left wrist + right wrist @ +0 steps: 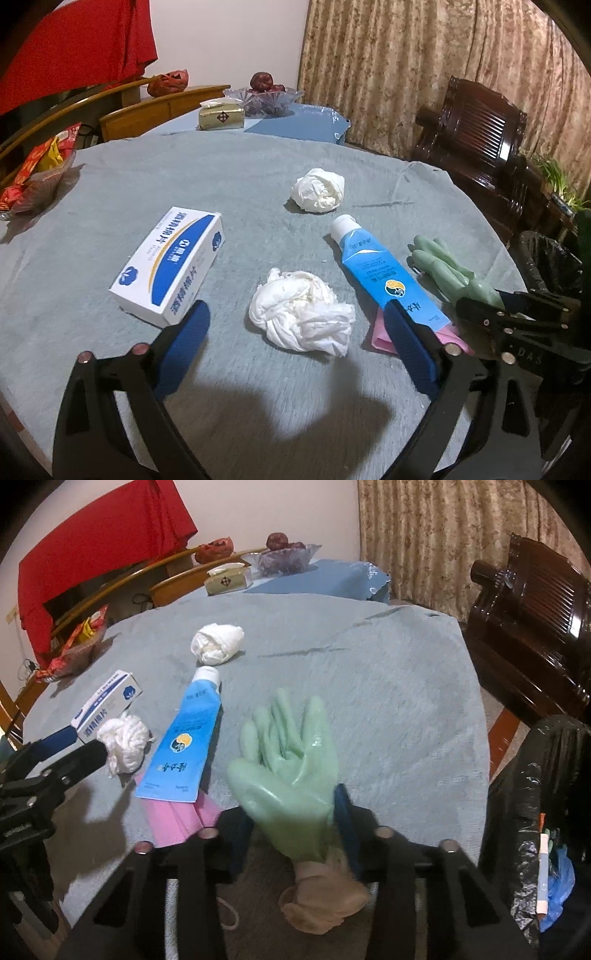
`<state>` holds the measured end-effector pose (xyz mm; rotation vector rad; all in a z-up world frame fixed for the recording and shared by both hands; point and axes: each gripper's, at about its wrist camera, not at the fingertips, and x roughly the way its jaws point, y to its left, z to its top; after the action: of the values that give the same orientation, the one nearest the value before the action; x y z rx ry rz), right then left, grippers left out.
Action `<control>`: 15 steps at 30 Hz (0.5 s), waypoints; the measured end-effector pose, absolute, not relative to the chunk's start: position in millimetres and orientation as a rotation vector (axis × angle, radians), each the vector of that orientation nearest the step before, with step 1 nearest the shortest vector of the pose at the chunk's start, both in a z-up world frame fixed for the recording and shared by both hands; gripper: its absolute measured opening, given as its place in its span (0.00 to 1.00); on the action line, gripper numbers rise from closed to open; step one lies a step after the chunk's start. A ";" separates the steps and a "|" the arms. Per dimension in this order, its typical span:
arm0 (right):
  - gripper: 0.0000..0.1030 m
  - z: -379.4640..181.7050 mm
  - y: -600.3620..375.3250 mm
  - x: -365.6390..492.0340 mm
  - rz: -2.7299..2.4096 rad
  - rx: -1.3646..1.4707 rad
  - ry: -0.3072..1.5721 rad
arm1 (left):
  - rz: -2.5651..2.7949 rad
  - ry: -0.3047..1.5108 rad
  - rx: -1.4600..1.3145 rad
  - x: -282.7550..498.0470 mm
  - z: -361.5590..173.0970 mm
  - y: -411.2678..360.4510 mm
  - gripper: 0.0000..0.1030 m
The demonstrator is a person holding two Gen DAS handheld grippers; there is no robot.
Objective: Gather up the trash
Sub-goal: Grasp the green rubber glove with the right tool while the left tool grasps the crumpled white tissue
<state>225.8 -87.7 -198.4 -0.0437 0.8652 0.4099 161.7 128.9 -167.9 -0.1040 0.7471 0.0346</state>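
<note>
A crumpled white tissue [303,310] lies on the grey-blue tablecloth [221,177], between the wide-spread blue pads of my left gripper [295,314], which is open and not touching it. A second tissue ball [319,190] sits farther back. In the right wrist view, my right gripper [291,819] is shut on the wrist of a pale green rubber glove [291,746], whose fingers point away over the table. A blue tube [188,734] lies on a pink sheet [173,819] left of the glove. A white and blue box [170,262] rests at the left.
A bin lined with a black bag [535,794] stands off the table's right edge, some rubbish inside. A snack bowl [33,177] sits far left; a tissue box [221,116] and fruit bowl [264,98] at the back. A dark wooden chair [480,147] is at the right.
</note>
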 end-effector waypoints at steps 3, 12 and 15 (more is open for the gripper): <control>0.28 -196.6 -89.5 225.4 0.406 -0.031 0.861 | 0.026 0.773 -0.114 169.8 -174.8 128.5 0.78; 0.27 -186.0 -94.8 224.1 0.404 0.001 0.824 | 0.013 0.840 -0.145 183.2 -188.8 131.7 0.49; 0.27 -179.3 -94.7 223.1 0.408 0.012 0.808 | 0.016 0.832 -0.145 180.5 -186.1 132.1 0.45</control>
<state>223.1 -94.7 -179.3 0.0122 0.8077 0.4079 180.5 132.1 -186.1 -0.1455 0.8317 0.0158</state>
